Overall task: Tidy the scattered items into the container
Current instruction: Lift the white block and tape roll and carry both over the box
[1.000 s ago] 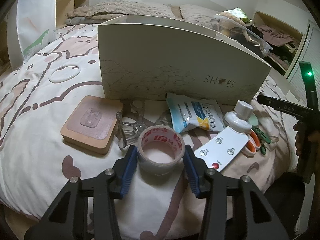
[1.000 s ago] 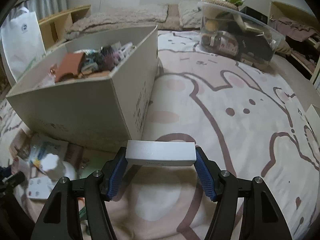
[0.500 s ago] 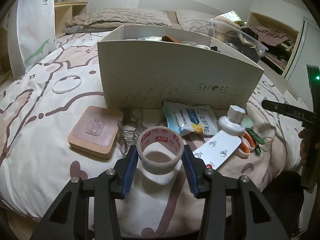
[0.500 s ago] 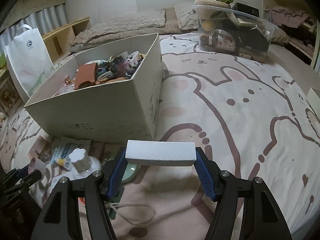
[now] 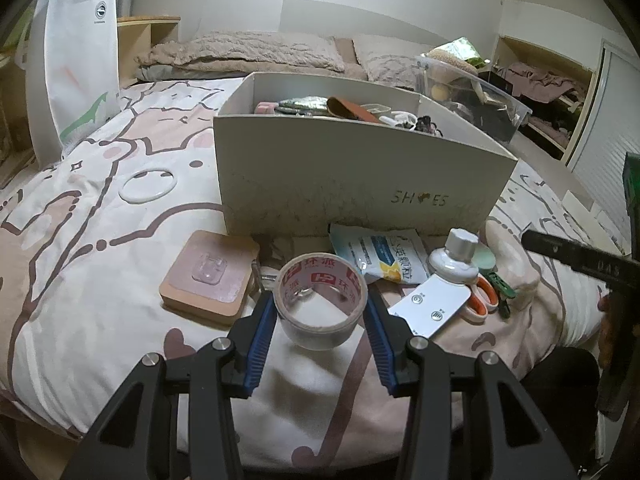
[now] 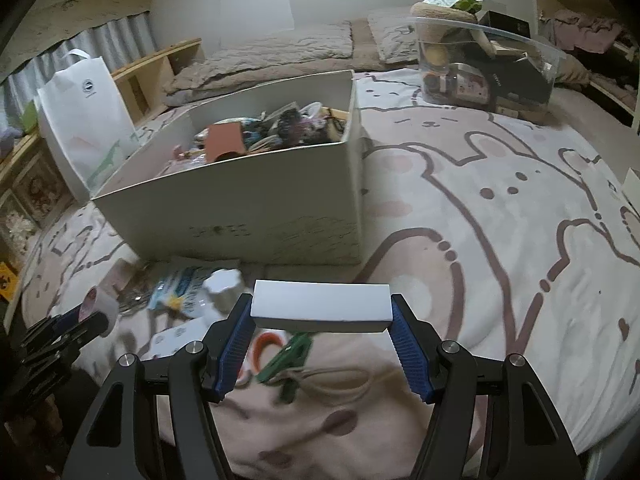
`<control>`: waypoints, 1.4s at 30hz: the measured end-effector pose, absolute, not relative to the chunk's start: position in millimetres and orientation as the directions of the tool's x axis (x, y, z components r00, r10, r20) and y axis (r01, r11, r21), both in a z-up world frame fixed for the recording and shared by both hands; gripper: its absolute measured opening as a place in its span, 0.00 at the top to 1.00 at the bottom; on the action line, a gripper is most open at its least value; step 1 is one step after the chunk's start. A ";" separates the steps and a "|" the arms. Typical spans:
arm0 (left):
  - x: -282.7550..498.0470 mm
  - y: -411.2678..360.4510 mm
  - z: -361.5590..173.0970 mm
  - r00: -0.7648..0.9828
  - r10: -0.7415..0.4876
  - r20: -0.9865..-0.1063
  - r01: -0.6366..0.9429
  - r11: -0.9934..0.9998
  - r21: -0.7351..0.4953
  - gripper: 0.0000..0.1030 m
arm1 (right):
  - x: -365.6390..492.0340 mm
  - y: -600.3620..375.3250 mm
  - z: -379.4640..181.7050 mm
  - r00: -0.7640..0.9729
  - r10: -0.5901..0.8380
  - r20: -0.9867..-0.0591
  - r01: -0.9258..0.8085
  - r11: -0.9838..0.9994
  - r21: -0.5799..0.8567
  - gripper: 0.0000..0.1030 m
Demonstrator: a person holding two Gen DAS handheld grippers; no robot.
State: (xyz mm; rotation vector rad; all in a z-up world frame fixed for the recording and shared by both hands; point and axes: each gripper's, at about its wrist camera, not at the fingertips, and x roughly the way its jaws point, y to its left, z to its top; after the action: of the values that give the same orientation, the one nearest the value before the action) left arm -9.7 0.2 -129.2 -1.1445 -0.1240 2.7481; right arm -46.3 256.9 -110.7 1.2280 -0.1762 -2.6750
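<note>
While shoe box (image 5: pixel 360 184) sits part-filled with clutter, left tool (image 5: pixel 320 316) grips tape roll (image 5: pixel 322 304) — right tool (image 6: pixel 320 320) clamps white box (image 6: pixel 320 306).

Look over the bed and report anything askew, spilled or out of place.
Nothing is spilled or damaged. A cluster still lies loose in front of the shoe box: wooden block, blue packet, white bottle, remote, scissors. A white ring lies apart, left of the box.

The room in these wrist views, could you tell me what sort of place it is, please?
Most likely a bedroom: the work surface is a bed with a cartoon-print cover, pillows lie at its head, and clothes are heaped in a side alcove.
</note>
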 end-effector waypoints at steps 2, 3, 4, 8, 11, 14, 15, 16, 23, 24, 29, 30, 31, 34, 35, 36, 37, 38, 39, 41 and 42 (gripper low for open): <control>-8.8 -0.2 -125.6 -0.700 0.181 -0.691 -0.119 -0.983 -0.137 0.57 | -43.1 252.6 -109.6 -0.633 -0.240 -0.736 0.140 -0.971 0.196 0.35; -8.7 -0.5 -124.0 -0.702 0.182 -0.688 -0.121 -0.983 -0.137 0.57 | -42.0 250.4 -108.8 -0.631 -0.247 -0.735 0.147 -0.969 0.199 0.35; -8.5 -0.8 -122.9 -0.704 0.182 -0.686 -0.121 -0.983 -0.136 0.57 | -40.7 248.1 -107.9 -0.630 -0.254 -0.734 0.154 -0.967 0.202 0.35; -7.6 -2.5 -119.0 -0.712 0.180 -0.679 -0.120 -0.984 -0.134 0.57 | -36.5 240.9 -104.4 -0.627 -0.276 -0.729 0.178 -0.961 0.211 0.35; -7.9 -3.7 -114.8 -0.720 0.177 -0.671 -0.120 -0.984 -0.131 0.57 | -32.7 235.7 -99.5 -0.629 -0.292 -0.720 0.194 -0.957 0.218 0.35; -9.3 -3.7 -109.4 -0.731 0.172 -0.660 -0.120 -0.985 -0.124 0.57 | -31.1 231.6 -91.9 -0.639 -0.305 -0.706 0.208 -0.952 0.223 0.35; -10.3 -3.7 -106.9 -0.735 0.171 -0.656 -0.119 -0.985 -0.123 0.57 | -31.0 230.2 -89.6 -0.642 -0.308 -0.702 0.211 -0.951 0.224 0.35; -10.9 -3.9 -105.1 -0.739 0.170 -0.652 -0.120 -0.985 -0.121 0.57 | -31.2 229.0 -87.0 -0.646 -0.311 -0.697 0.215 -0.951 0.225 0.35; -18.4 -6.8 -86.9 -0.780 0.142 -0.610 -0.112 -0.990 -0.087 0.57 | -35.3 225.7 -71.0 -0.674 -0.324 -0.664 0.221 -0.946 0.238 0.35; -19.1 -6.7 -85.2 -0.784 0.140 -0.605 -0.112 -0.990 -0.084 0.57 | -36.0 225.4 -68.7 -0.678 -0.326 -0.659 0.222 -0.945 0.239 0.35; -25.5 -8.7 -73.1 -0.805 0.144 -0.575 -0.117 -0.990 -0.083 0.57 | -41.3 224.1 -58.4 -0.697 -0.334 -0.634 0.227 -0.942 0.246 0.35; -27.0 -8.7 -70.8 -0.810 0.144 -0.569 -0.118 -0.990 -0.083 0.57 | -42.5 223.7 -55.4 -0.703 -0.336 -0.627 0.228 -0.941 0.248 0.35; -28.8 -8.8 -67.7 -0.815 0.146 -0.560 -0.120 -0.989 -0.082 0.57 | -43.7 223.6 -52.7 -0.706 -0.339 -0.622 0.230 -0.940 0.251 0.35; -32.2 -8.5 -60.8 -0.826 0.150 -0.543 -0.126 -0.989 -0.082 0.57 | -46.6 222.3 -44.9 -0.718 -0.346 -0.604 0.238 -0.937 0.255 0.35; -34.1 -8.2 -57.9 -0.831 0.152 -0.536 -0.129 -0.988 -0.081 0.57 | -47.7 221.2 -42.3 -0.722 -0.349 -0.598 0.241 -0.936 0.255 0.35; -36.1 -7.4 -55.0 -0.834 0.153 -0.531 -0.131 -0.988 -0.078 0.57 | -49.3 220.3 -39.3 -0.726 -0.352 -0.590 0.246 -0.935 0.255 0.35; -37.4 -6.9 -52.4 -0.837 0.152 -0.525 -0.133 -0.988 -0.075 0.57 | -50.5 219.7 -37.3 -0.730 -0.354 -0.585 0.249 -0.935 0.254 0.35; -38.3 -6.6 -49.8 -0.841 0.152 -0.519 -0.134 -0.988 -0.073 0.57 | -52.2 219.1 -34.2 -0.735 -0.355 -0.578 0.251 -0.934 0.254 0.35; -40.3 -5.8 -46.5 -0.845 0.154 -0.512 -0.136 -0.988 -0.071 0.57 | -53.8 218.6 -31.3 -0.739 -0.357 -0.571 0.253 -0.933 0.255 0.35; -43.8 -4.2 -40.0 -0.853 0.159 -0.497 -0.144 -0.987 -0.069 0.57 | -56.7 216.9 -24.5 -0.749 -0.362 -0.555 0.262 -0.931 0.253 0.35; -46.5 -2.9 -36.0 -0.858 0.162 -0.487 -0.149 -0.987 -0.065 0.57 | -58.1 216.1 -20.4 -0.755 -0.363 -0.545 0.267 -0.931 0.249 0.35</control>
State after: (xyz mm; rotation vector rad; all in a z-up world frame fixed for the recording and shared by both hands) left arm -46.5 -2.9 -36.0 -0.7583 -0.0381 2.8822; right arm -58.1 216.1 -20.4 0.8708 -0.2225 -2.6545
